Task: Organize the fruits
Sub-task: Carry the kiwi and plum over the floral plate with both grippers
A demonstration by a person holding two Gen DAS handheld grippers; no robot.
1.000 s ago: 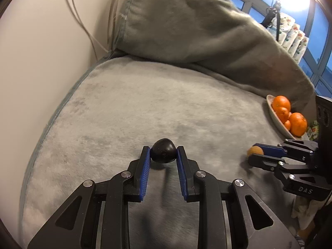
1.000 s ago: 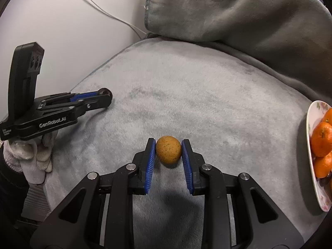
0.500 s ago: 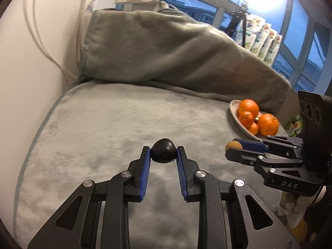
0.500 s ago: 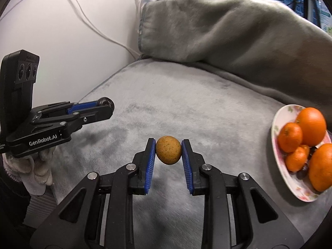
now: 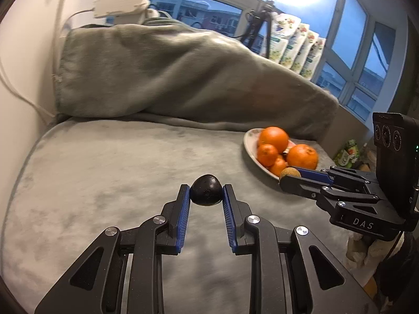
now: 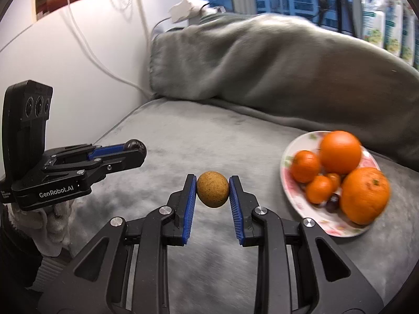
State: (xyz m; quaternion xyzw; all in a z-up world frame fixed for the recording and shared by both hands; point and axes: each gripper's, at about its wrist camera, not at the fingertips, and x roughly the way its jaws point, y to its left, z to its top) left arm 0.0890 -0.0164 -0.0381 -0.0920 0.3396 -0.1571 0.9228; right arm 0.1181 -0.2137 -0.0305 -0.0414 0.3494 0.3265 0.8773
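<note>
My left gripper (image 5: 206, 192) is shut on a dark purple fruit (image 5: 206, 189) and holds it above the grey plush surface. My right gripper (image 6: 212, 189) is shut on a round brown fruit (image 6: 212, 189), also held up. A flowered plate (image 6: 324, 222) with several oranges (image 6: 340, 151) and a small dark fruit sits to the right. In the left wrist view the plate (image 5: 250, 141) lies ahead right, and the right gripper (image 5: 288, 176) with the brown fruit (image 5: 289, 173) is close to its near rim. The left gripper (image 6: 137, 147) shows at left in the right wrist view.
A bunched grey blanket (image 5: 183, 78) lies along the back. A white wall with cables (image 6: 91, 52) is on the left. A white power adapter (image 5: 120, 2) sits behind the blanket. Packets (image 5: 296, 47) line the window sill.
Both grippers have risen and tipped up with their fruits. The plate of oranges has come closer and more into view in both views.
</note>
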